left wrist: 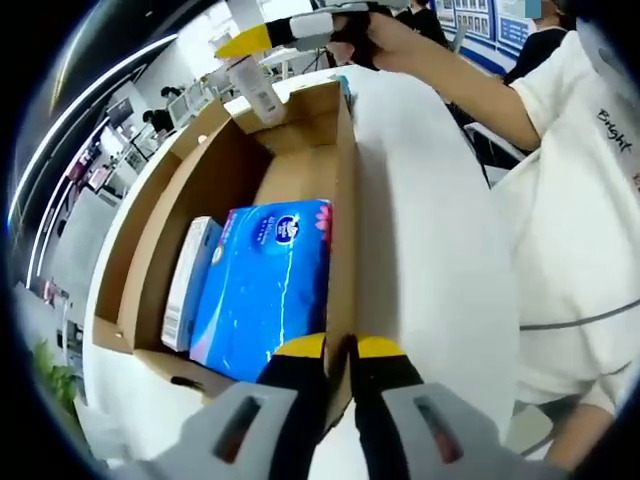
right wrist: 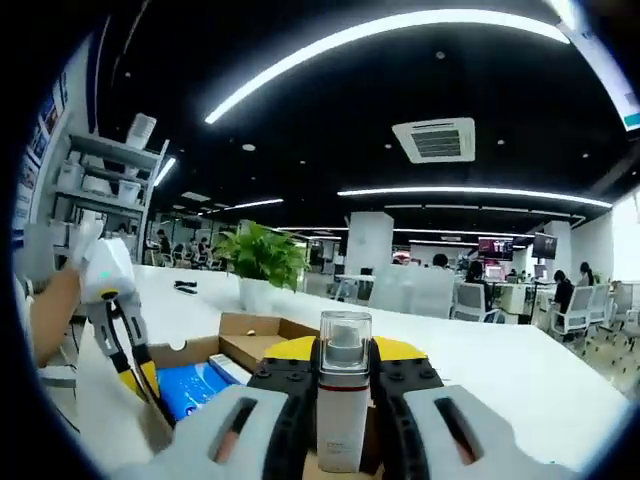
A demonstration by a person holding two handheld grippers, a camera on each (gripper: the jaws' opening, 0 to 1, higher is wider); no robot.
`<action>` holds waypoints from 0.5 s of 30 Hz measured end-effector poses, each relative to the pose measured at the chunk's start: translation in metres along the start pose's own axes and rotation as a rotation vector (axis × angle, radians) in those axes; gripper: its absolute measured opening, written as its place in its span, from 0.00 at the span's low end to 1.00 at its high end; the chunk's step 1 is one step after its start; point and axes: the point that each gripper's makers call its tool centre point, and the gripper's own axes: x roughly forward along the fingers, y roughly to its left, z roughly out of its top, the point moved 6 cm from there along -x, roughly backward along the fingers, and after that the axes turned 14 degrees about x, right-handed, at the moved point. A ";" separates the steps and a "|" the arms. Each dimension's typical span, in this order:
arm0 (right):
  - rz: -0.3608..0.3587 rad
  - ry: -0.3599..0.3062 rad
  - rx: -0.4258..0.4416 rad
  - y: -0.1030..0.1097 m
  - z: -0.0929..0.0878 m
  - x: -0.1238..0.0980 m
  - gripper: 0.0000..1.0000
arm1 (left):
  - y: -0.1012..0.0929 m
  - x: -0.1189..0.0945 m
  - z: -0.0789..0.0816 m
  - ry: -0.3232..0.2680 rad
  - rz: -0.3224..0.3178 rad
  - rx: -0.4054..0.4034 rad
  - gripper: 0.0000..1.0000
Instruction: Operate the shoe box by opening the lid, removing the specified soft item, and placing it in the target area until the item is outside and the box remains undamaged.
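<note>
The brown cardboard shoe box [left wrist: 345,200] lies open on a white table. Inside it are a soft blue tissue pack [left wrist: 265,285] and a narrow white carton [left wrist: 190,280] beside it. My left gripper [left wrist: 340,347] is shut on the box's near side wall, one yellow tip on each face. Above the box's far end, my right gripper [left wrist: 250,45] holds a white bottle [left wrist: 255,90]. In the right gripper view the bottle [right wrist: 343,410] with its clear cap stands upright between the fingers of the right gripper [right wrist: 343,350]. Below it are the box [right wrist: 250,335], the blue pack [right wrist: 195,388] and the left gripper [right wrist: 140,380].
White table [right wrist: 480,370] stretches around the box. A potted plant [right wrist: 262,258] stands behind the box. A person in a white shirt [left wrist: 580,200] is close on the right side of the table. Office desks, chairs and seated people lie further back.
</note>
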 end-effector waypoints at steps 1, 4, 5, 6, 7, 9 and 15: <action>0.010 -0.010 0.004 0.001 0.003 -0.002 0.18 | 0.000 0.000 0.000 -0.003 0.001 0.003 0.08; 0.012 -0.018 0.015 0.001 0.008 -0.006 0.18 | 0.001 0.000 0.000 -0.008 -0.005 0.001 0.07; 0.014 -0.016 0.007 0.001 0.008 -0.006 0.18 | 0.003 0.000 -0.001 -0.007 -0.007 0.014 0.07; 0.022 0.004 0.006 0.001 0.008 -0.006 0.18 | 0.003 0.001 -0.001 -0.005 -0.008 0.040 0.07; 0.021 0.004 0.005 0.001 0.007 -0.006 0.18 | 0.003 0.001 -0.002 -0.003 -0.008 0.036 0.07; 0.007 -0.004 -0.018 0.003 0.006 -0.009 0.18 | 0.004 0.001 -0.002 -0.003 -0.004 0.015 0.07; 0.027 -0.056 0.022 0.009 0.012 -0.015 0.18 | 0.005 0.001 -0.003 -0.012 0.005 0.012 0.08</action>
